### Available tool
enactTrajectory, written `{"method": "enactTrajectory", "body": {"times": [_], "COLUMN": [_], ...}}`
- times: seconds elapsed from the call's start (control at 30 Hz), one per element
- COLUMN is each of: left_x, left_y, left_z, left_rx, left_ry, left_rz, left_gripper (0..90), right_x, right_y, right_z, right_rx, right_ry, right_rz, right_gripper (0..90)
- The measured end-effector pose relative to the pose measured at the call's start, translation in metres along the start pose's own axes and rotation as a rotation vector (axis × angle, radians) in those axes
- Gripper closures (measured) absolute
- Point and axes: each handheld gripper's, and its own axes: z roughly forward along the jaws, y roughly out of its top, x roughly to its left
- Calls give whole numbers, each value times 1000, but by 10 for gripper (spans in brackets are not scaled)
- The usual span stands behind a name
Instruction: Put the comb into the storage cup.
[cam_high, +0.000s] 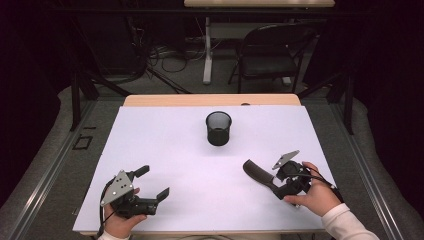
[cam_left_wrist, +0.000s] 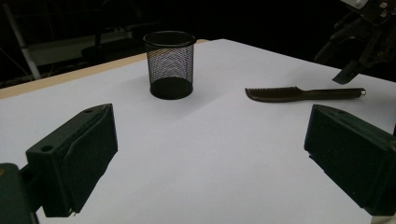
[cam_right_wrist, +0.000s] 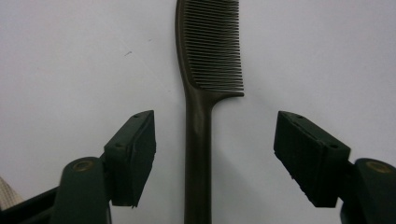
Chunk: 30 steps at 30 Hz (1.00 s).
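Comb (cam_right_wrist: 201, 116) lies flat on the white table (cam_high: 165, 145), mesh cup (cam_high: 218, 128) beyond it; right gripper (cam_right_wrist: 212, 154) straddles its handle, jaws spread, while left gripper (cam_high: 152, 182) rests apart, also spread.

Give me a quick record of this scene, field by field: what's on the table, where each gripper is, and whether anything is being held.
surface: white table top
cup: black mesh cup, upright, toward the far middle, looks empty
comb: dark comb, flat on the table at the near right, handle between the right jaws
right gripper: open, jaws either side of the comb handle, not touching it
left gripper: open, near left, holding nothing
held: nothing
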Motion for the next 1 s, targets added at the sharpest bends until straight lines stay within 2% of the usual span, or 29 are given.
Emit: {"method": "enactTrajectory", "body": {"times": [0.03,0.07,0.27,0.47,0.5,0.83,0.9,1.0], "left_x": [0,0,0,0,0,0,0,0], "left_y": [0,0,0,0,0,0,0,-1], "left_z": [0,0,0,0,0,0,0,0], "left_rx": [0,0,1,1,1,2,3,7], "left_ry": [0,0,-1,0,0,-2,-2,-2], "left_rz": [-1,-2,-1,-2,-2,-4,-4,-2], "left_gripper": [28,28,29,29,30,37,37,37], "right_x": [1,0,0,-3,-3,-6,-6,-7], "right_y": [0,1,2,3,3,5,5,5], "right_z": [1,1,3,6,6,9,10,12], "right_rx": [-9,-2,27,55,63,61,76,94], "right_ry": [1,4,4,10,12,10,12,14], "right_rz": [20,-1,-17,2,18,15,29,22], "right_gripper": [310,330,355,359,360,362,373,385]}}
